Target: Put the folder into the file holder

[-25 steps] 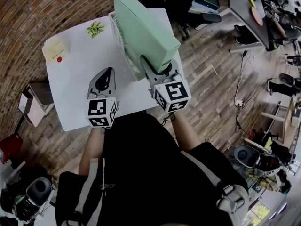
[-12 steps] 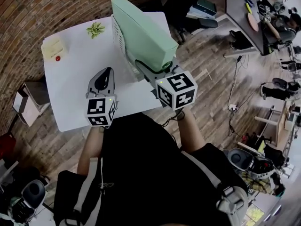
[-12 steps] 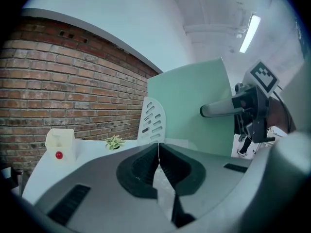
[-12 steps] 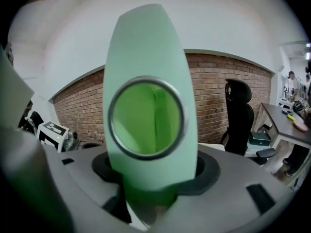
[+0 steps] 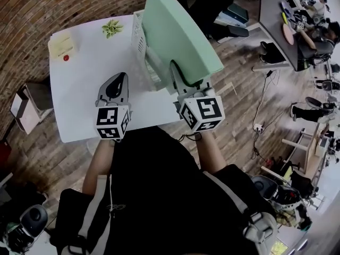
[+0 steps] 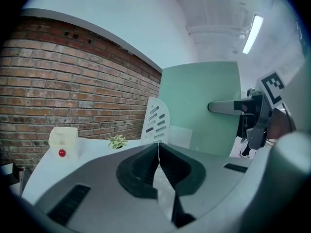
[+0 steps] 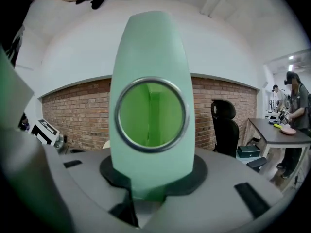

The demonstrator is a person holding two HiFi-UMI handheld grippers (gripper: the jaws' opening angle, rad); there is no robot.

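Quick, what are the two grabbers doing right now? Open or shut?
Left gripper: shut, empty.
Right gripper: jaws closing on the green folder, holding it.

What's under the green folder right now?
The white file holder stands under the folder, on the table. Only one slotted side of it shows; the folder covers the rest.

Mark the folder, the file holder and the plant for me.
folder [image 5: 180, 36]: head view, middle of its broad green face.
file holder [image 6: 156, 123]: left gripper view, slotted white end panel.
plant [image 5: 112, 28]: head view, its leaves.
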